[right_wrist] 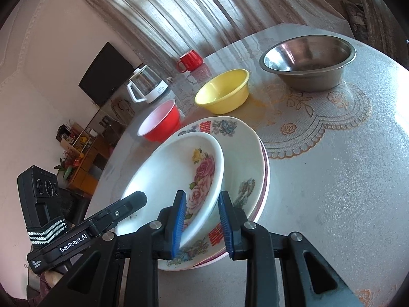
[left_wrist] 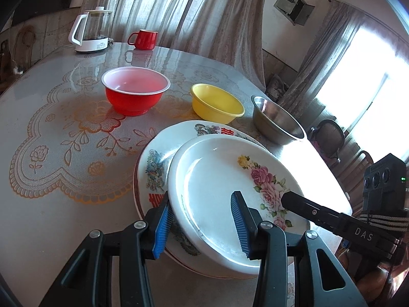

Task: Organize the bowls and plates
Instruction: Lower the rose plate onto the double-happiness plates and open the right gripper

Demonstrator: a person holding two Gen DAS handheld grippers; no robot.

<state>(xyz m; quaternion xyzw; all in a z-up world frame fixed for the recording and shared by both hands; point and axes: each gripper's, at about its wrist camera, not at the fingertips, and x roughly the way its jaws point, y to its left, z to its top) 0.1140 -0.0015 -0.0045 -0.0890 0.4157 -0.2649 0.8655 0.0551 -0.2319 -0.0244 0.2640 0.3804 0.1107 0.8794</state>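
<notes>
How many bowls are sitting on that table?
3, in a row beyond the stacked plates: the red bowl nearest the kettle, the yellow bowl in the middle, and the steel bowl at the far end. None looks hidden.

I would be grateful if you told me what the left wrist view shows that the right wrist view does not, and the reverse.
Only the left wrist view shows a bright window, an open wall box and a dark chair beyond the table.

Only the right wrist view shows a dark wall screen and a cluttered wooden cabinet.

Both show the rose plate lying on the larger patterned plate, the red bowl, yellow bowl, steel bowl, red mug and kettle.
</notes>
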